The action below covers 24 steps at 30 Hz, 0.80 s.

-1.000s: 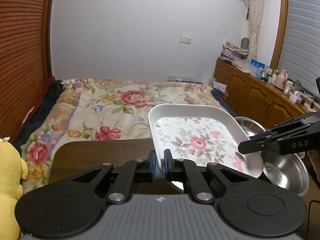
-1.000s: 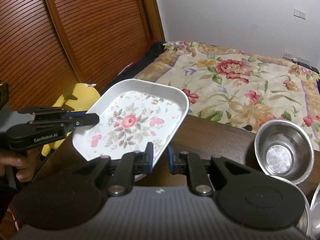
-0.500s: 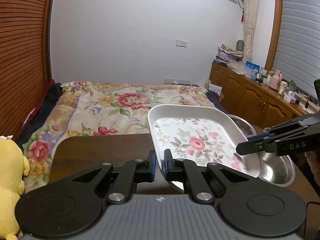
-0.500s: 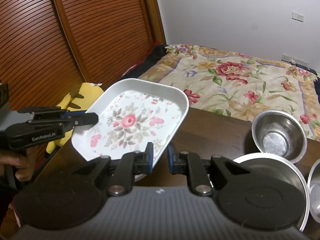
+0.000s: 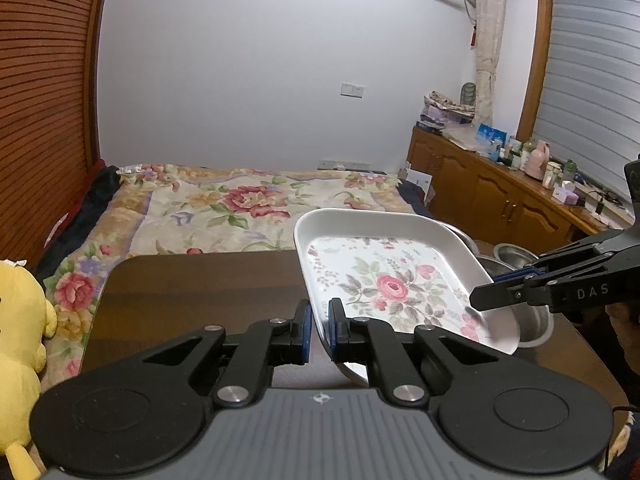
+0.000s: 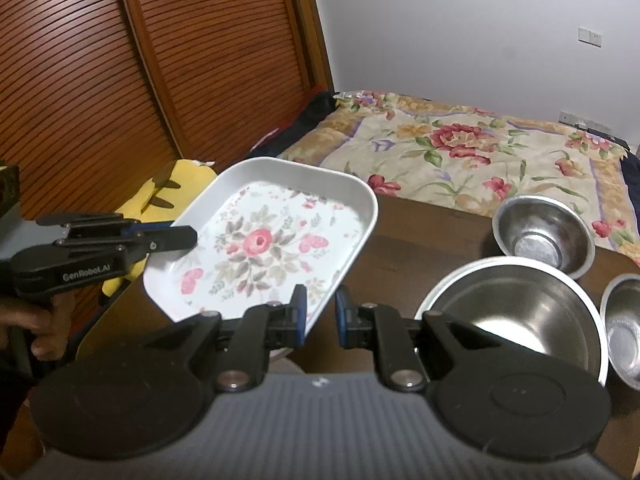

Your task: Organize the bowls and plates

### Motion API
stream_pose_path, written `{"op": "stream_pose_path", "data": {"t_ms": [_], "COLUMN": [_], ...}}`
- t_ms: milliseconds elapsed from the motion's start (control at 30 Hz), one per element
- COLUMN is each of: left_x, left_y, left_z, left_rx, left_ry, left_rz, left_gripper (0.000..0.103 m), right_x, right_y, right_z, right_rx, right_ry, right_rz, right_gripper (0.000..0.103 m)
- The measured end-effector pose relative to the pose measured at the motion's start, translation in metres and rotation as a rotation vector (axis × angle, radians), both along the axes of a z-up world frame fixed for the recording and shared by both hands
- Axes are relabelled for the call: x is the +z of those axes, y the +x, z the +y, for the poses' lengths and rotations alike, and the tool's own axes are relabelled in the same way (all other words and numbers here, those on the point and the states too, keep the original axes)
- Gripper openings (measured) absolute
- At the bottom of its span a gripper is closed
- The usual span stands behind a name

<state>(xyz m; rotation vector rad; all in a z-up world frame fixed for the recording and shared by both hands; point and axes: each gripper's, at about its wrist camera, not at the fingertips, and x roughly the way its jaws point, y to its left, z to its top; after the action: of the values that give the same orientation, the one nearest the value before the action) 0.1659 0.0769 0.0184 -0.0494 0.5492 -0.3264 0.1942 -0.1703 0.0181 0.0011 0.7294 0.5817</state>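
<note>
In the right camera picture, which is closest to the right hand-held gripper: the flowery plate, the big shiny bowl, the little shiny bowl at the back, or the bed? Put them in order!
From the right hand-held gripper:
1. White rectangular floral plate, its edge between the gripper's fingers.
2. Large stainless steel bowl, just to the right.
3. Small stainless steel bowl, farther back on the right.
4. Bed with the floral blanket, beyond the table.

the right gripper (image 5: 480,304) reads "das"; the left gripper (image 6: 188,236) reads "genrobot.ai".
</note>
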Motion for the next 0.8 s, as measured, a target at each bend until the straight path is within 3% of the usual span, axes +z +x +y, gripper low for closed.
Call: {"op": "stream_pose_path", "data": {"t_ms": [800], "left_x": [-0.046], "left_y": [-0.056], "left_z": [-0.002], "left_rx": [0.0], "left_ry": [0.012], "left_rz": [0.075], "left_gripper": [0.01], "right_x": [-0.051], "right_y": [-0.05], "right_z": [-0.001], "right_rx": [0.028], "right_ry": [0.028], "right_rz": [0.063], "right_gripper": [0.017]}}
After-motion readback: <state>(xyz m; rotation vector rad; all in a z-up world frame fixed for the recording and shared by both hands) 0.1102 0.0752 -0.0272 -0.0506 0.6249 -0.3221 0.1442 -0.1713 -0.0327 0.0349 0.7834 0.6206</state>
